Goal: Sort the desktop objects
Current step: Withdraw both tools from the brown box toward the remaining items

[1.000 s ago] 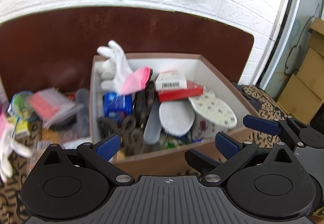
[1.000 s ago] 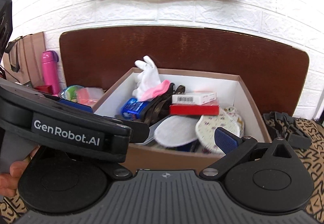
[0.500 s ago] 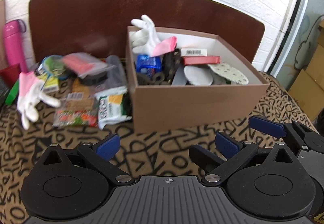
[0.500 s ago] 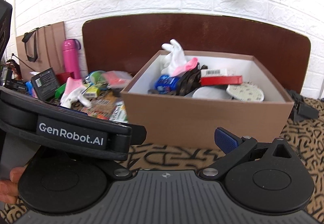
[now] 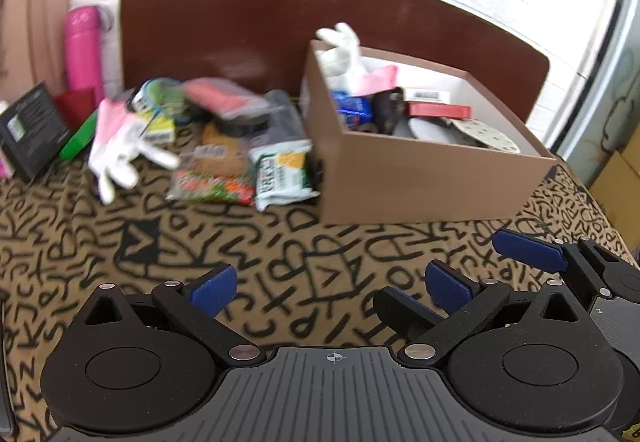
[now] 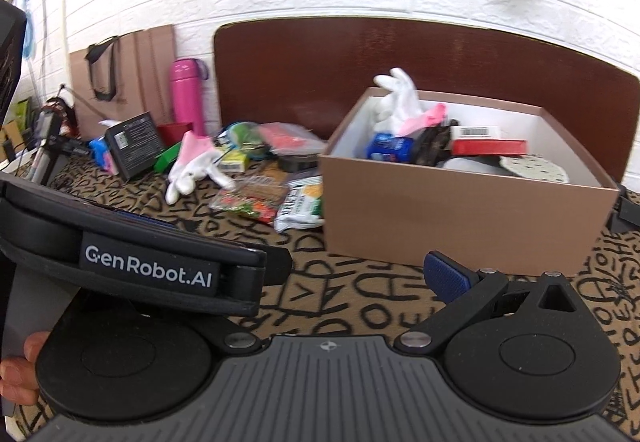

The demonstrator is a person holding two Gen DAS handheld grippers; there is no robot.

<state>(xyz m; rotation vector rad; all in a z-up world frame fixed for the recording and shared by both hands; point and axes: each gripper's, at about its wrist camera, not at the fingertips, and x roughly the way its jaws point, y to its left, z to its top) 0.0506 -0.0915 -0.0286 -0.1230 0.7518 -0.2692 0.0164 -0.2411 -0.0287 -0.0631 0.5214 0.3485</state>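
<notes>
Nearest the cameras, the left tool (image 5: 330,288) hangs low over the patterned desk (image 5: 160,262) with its blue pads spread wide and nothing between them, so it is released and free for a pick. The right tool (image 6: 352,278) sits just beside it: one blue pad (image 6: 446,278) shows clearly, but the other finger is hidden behind the left handset's strap, so I cannot tell for sure how wide it stands, though nothing appears to be gripped. Both are pulled back from the goods, probably to take in the whole spread before choosing. Further out, loose items lie in a heap left of the box: a white snack packet (image 5: 282,172) touching the box's near corner, a red-and-green packet (image 5: 212,190) beside it, and a white-and-pink glove (image 5: 120,146) flat on the cloth. The brown box (image 5: 420,178) is already well filled, a second glove (image 5: 344,54) sticking up at its back corner, which suggests it is the collecting bin. Farthest back, a pink bottle (image 5: 84,46) stands upright against the wall.
</notes>
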